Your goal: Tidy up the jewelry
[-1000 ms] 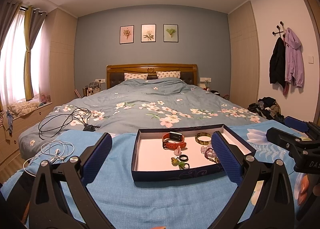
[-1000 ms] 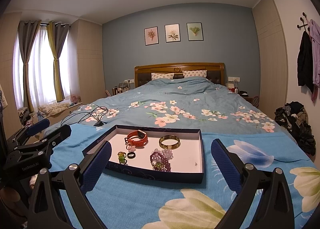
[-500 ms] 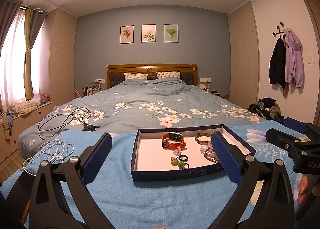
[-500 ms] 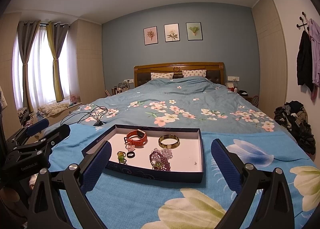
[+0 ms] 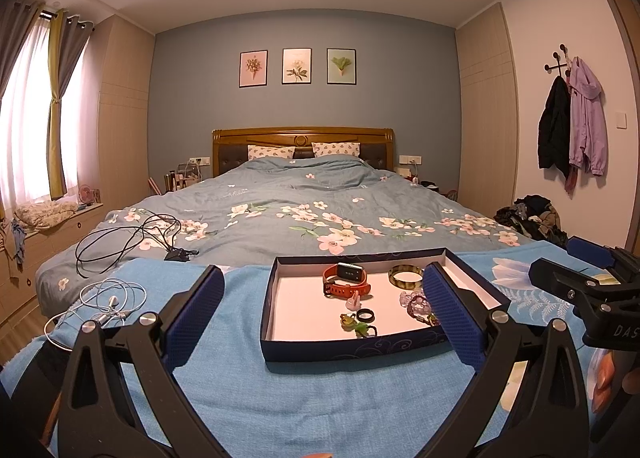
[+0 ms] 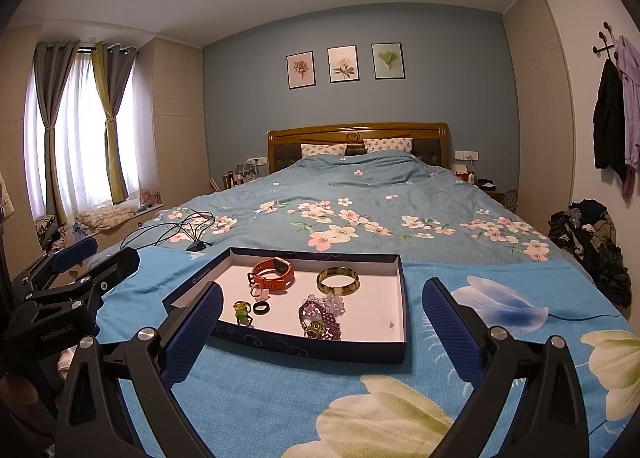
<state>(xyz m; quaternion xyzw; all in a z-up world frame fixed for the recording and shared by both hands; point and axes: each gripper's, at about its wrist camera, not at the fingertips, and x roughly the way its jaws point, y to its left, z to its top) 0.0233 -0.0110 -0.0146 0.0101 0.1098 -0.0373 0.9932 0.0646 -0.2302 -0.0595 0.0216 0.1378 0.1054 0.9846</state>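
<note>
A dark blue tray (image 5: 352,350) (image 6: 304,348) with a white floor lies on the blue blanket at the foot of the bed. Inside are an orange watch (image 5: 346,280) (image 6: 274,274), a tortoiseshell bangle (image 5: 405,277) (image 6: 338,280), a purple bead bracelet (image 5: 416,304) (image 6: 320,314), a black ring (image 5: 366,314) (image 6: 261,308), a green ring (image 5: 352,322) (image 6: 241,310) and a small pink ring (image 5: 353,301) (image 6: 259,290). My left gripper (image 5: 320,318) is open, hovering before the tray. My right gripper (image 6: 322,328) is open too, nothing between its fingers.
White earphone cable (image 5: 102,300) and black cables (image 5: 128,238) (image 6: 180,227) lie left of the tray. A pile of clothes (image 5: 532,217) (image 6: 592,242) sits on the floor at the right. The other gripper shows at each view's edge (image 5: 592,294) (image 6: 60,298).
</note>
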